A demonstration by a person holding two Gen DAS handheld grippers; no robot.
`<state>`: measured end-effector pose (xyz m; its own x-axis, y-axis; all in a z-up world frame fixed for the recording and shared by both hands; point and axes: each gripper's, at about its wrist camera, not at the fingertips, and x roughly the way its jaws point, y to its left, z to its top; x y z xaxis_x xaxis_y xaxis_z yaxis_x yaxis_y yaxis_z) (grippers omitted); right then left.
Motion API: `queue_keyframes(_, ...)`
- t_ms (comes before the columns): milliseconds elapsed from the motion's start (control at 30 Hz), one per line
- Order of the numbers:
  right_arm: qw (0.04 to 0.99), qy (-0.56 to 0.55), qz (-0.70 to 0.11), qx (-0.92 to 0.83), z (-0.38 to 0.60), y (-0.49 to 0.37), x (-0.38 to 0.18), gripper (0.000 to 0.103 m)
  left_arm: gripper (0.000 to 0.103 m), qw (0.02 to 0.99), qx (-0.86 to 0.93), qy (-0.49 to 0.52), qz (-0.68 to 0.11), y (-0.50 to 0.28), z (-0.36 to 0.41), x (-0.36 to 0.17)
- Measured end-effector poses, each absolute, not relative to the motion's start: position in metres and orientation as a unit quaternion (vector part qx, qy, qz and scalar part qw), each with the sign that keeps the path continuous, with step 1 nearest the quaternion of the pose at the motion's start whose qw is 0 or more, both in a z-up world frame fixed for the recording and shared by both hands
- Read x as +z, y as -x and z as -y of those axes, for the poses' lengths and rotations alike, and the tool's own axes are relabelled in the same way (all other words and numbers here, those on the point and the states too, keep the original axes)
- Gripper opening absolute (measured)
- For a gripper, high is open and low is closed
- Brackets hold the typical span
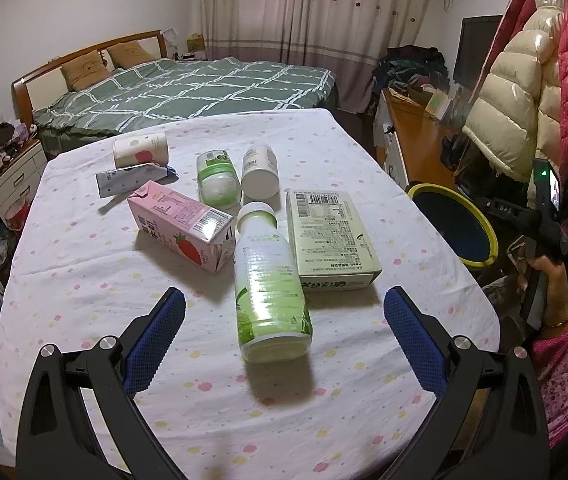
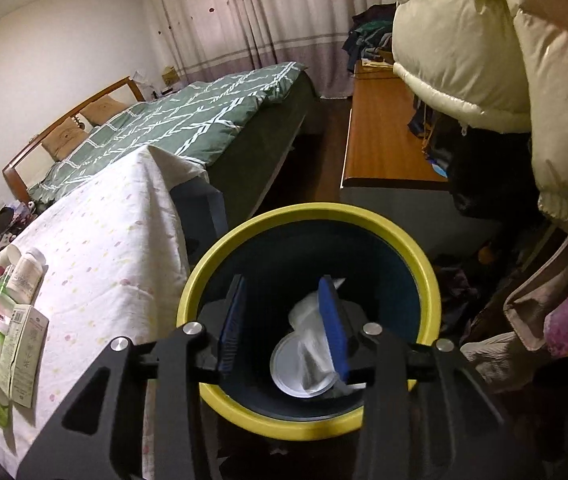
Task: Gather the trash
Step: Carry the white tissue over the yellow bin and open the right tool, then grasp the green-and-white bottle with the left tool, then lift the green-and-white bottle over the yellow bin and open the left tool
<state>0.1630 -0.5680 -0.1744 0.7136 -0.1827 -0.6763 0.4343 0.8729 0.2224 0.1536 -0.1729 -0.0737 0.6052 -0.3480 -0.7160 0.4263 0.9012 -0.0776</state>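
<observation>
My left gripper [image 1: 284, 312] is open wide above the table, its blue pads either side of a lying green-and-white bottle [image 1: 267, 288]. Around it lie a pink strawberry carton [image 1: 183, 228], a pale green box [image 1: 330, 240], a green-lidded jar [image 1: 217, 180], a white tub [image 1: 259, 172], a cup with a red spot [image 1: 139, 150] and a flattened wrapper [image 1: 131, 178]. My right gripper [image 2: 284, 312] hangs open and empty over the yellow-rimmed bin [image 2: 424, 264], which holds a white lid and crumpled wrapper [image 2: 308, 356]. The bin also shows in the left wrist view [image 1: 484, 220].
The table wears a white dotted cloth [image 1: 203, 400], and its edge drops beside the bin [image 2: 163, 208]. A green bed [image 1: 187, 92] lies behind. A wooden desk [image 2: 380, 136] and hanging puffer jackets [image 2: 484, 60] stand to the right.
</observation>
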Motion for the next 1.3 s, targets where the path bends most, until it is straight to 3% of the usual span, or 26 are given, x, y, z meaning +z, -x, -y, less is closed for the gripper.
queue_keyframes(500, 0.916, -0.180, -0.323, -0.155, 0.555, -0.158, -0.166, 0.036, 0.098, 0.882, -0.181, -0.056, -0.431, -0.180, 0.174, -0.123)
queue_keyframes(800, 0.917, -0.180, -0.325, -0.145, 0.550, -0.161, -0.165, 0.036, 0.086, 0.877, -0.191, -0.050, -0.439, -0.197, 0.176, -0.149)
queue_keyframes(1100, 0.918, -0.181, -0.323, -0.139, 0.547, -0.159, -0.165, 0.036, 0.056, 0.886, -0.192, -0.047, -0.420, -0.202, 0.171, -0.157)
queue_keyframes(1300, 0.919, -0.181, -0.323, -0.138, 0.545, -0.159, -0.165, 0.036, 0.056, 0.915, -0.179, -0.080, -0.354, -0.194, 0.159, -0.127)
